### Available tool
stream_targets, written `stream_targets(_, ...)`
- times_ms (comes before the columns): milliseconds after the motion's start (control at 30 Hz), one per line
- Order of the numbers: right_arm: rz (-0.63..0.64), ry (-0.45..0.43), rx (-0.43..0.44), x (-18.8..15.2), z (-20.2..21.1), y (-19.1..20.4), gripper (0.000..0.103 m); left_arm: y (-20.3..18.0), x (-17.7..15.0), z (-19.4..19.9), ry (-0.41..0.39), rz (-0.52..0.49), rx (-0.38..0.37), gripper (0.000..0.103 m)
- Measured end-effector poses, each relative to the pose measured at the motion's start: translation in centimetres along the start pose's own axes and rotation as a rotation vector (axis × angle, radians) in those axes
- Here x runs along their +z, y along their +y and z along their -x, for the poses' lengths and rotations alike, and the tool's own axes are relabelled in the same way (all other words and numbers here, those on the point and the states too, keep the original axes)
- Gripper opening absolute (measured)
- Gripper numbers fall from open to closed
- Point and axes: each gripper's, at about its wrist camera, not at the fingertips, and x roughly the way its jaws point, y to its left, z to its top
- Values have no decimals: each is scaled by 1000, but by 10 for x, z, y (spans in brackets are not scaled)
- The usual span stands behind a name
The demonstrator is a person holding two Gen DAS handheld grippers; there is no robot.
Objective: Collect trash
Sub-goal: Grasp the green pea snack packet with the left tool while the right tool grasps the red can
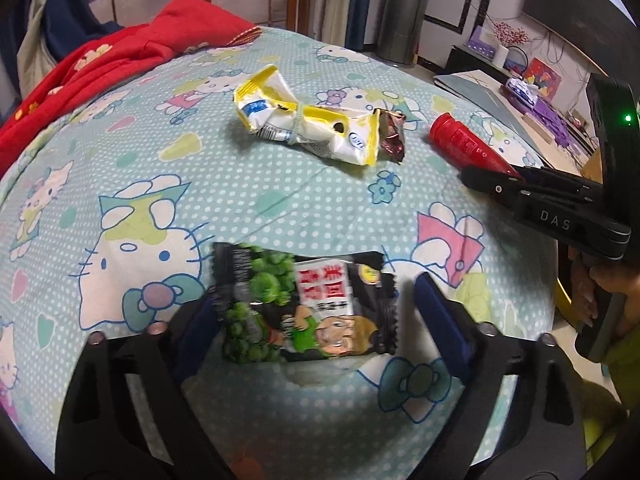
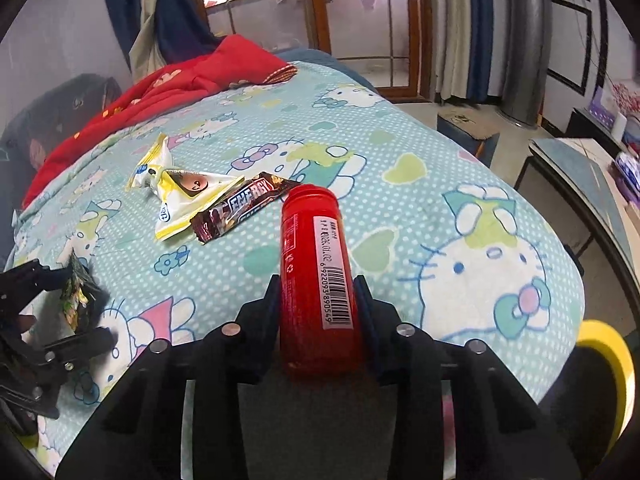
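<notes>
Two grippers work over a bed covered by a pale blue cartoon-cat bedsheet. The left gripper has its fingers spread wide on either side of a black snack packet printed with green peas, which lies flat on the sheet; whether the left pad touches the packet's edge is unclear, while the right pad stands apart from it. The right gripper is clamped on a red cylindrical plastic bottle with a barcode label, pointing toward 12 o'clock. At 11 o'clock from the bottle lie a crumpled yellow-and-white wrapper and a dark brown energy-bar wrapper, overlapping. A red blanket is heaped at 11 o'clock on the bed.
</notes>
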Motion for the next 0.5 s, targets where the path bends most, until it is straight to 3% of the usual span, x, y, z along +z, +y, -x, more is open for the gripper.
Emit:
stream_targets(67,-12,-11,-4,-4,4,0,32,1,0,1,-6,0,-8,68)
stream_targets(333,-49,-39,-19,-18,17,0,32,4,1,4,-22,12,-45,48)
stream_targets(433,-59,-48,-21,-22,21,1,32,4,1,5,-29,9,-71,33)
stream_targets(500,-61,-54,-20,-23,24,1,32,2,1,6,-32,2,-80,30)
